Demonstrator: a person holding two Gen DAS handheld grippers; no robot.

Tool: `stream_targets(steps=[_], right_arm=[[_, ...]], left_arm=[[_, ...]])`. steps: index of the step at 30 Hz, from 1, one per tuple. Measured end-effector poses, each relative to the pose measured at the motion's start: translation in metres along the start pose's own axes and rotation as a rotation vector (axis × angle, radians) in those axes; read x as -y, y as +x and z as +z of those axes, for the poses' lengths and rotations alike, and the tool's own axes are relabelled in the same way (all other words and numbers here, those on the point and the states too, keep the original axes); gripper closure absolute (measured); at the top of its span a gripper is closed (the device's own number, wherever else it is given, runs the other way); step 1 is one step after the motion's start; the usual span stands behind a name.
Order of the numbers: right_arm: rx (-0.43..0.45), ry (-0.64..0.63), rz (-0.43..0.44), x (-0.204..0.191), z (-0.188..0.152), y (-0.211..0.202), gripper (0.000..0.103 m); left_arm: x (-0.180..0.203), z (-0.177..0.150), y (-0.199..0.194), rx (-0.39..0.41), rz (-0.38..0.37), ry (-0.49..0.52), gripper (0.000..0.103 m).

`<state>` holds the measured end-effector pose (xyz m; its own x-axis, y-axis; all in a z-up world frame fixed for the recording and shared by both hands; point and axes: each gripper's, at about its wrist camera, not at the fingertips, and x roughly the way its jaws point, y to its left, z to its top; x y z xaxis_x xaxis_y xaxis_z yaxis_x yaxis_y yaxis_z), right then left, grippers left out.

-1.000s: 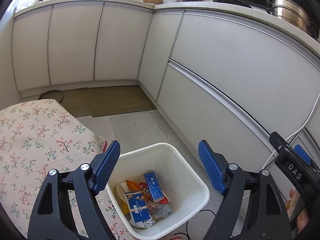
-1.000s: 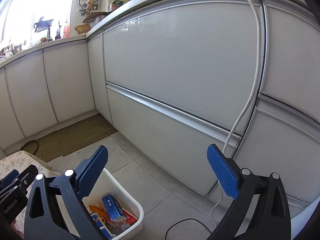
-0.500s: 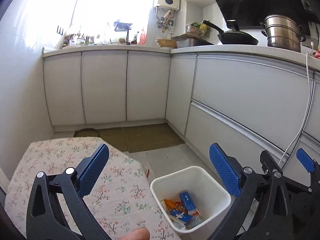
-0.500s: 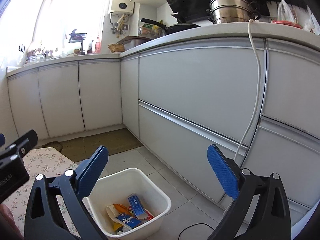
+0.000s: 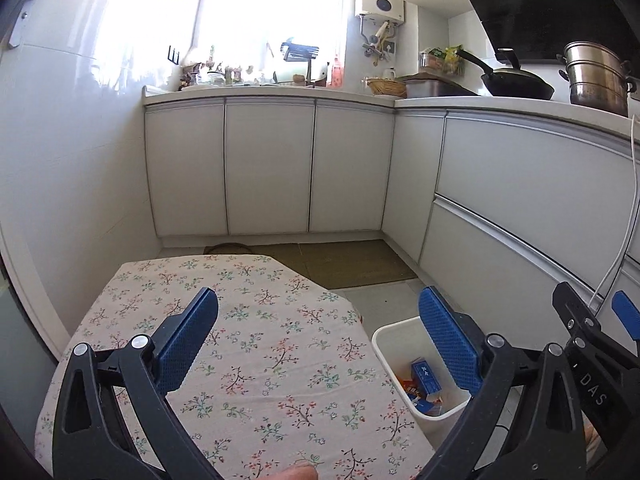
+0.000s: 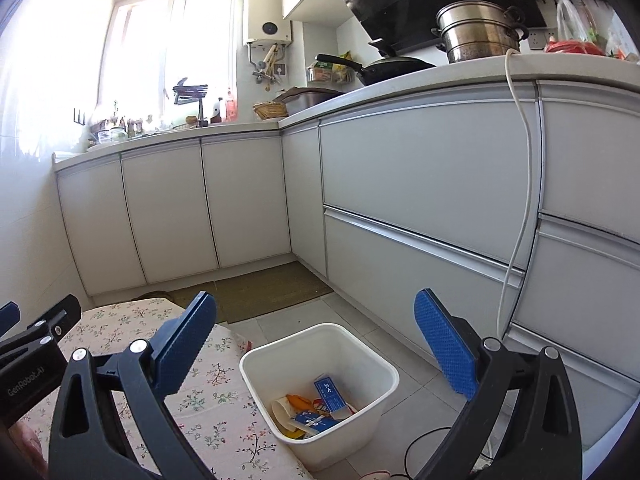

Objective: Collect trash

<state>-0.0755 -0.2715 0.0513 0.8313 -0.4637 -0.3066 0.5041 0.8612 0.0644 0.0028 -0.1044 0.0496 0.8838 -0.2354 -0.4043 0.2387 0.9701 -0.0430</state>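
A white trash bin (image 6: pixel 372 350) stands on the floor beside the table and holds several wrappers, among them a blue carton (image 6: pixel 329 392) and a paper cup (image 6: pixel 282 410). The bin also shows in the left wrist view (image 5: pixel 394 330) with the blue carton (image 5: pixel 425 376). My left gripper (image 5: pixel 318 334) is open and empty above the floral tablecloth (image 5: pixel 256 344). My right gripper (image 6: pixel 316 338) is open and empty, raised above the bin. The right gripper's side shows in the left wrist view (image 5: pixel 592 344).
White kitchen cabinets (image 6: pixel 420 184) run along the back and right. A brown mat (image 5: pixel 352 264) lies on the tiled floor. A white cable (image 6: pixel 520 200) hangs down the cabinet front. A steel pot (image 6: pixel 480 32) and a black pan (image 6: pixel 384 66) sit on the counter.
Both grippers have pulled up and back from the bin and tilted upward. The left view has swung left over the tablecloth. Both stay open and empty.
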Motion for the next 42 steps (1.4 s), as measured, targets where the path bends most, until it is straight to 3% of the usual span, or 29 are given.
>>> stream_targets(steps=[13, 42], right_arm=[[-0.012, -0.038, 0.028, -0.023, -0.009, 0.008, 0.007], [-0.024, -0.028, 0.025, -0.020, -0.013, 0.016, 0.007]], left_arm=[[-0.025, -0.005, 0.014, -0.074, -0.015, -0.048, 0.007], [-0.023, -0.007, 0.023, -0.103, -0.043, -0.046, 0.007]])
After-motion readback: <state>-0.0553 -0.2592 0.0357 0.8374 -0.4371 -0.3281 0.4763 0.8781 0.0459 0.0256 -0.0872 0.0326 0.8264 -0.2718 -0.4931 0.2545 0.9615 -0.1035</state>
